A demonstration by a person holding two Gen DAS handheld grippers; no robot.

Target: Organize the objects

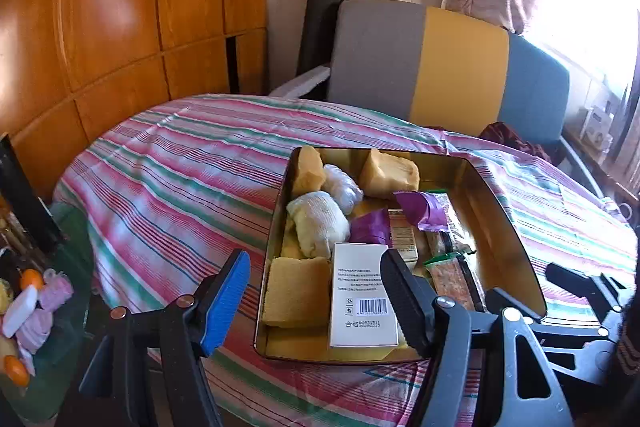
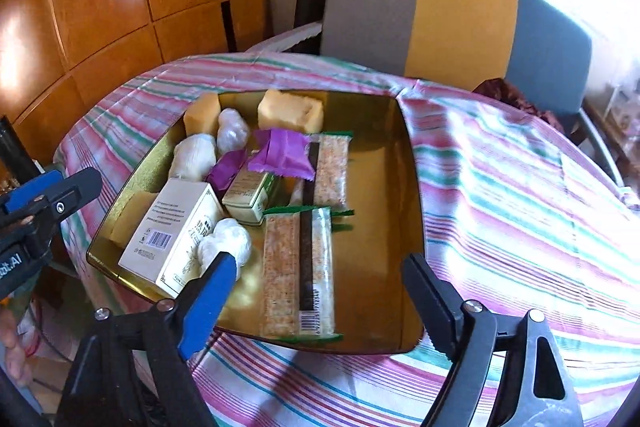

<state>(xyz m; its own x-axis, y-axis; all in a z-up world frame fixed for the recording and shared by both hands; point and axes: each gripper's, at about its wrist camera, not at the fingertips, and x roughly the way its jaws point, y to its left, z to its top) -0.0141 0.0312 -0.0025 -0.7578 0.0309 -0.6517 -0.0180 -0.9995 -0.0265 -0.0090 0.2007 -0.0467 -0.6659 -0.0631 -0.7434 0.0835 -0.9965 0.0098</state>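
Two open tools [image 1: 316,291] [image 2: 320,291], filled gold tray [image 2: 400,227]

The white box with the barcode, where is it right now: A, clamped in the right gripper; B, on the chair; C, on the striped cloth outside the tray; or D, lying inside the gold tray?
D: the white box lies at the near left of the gold tray, beside the snack bars, with neither gripper touching it.
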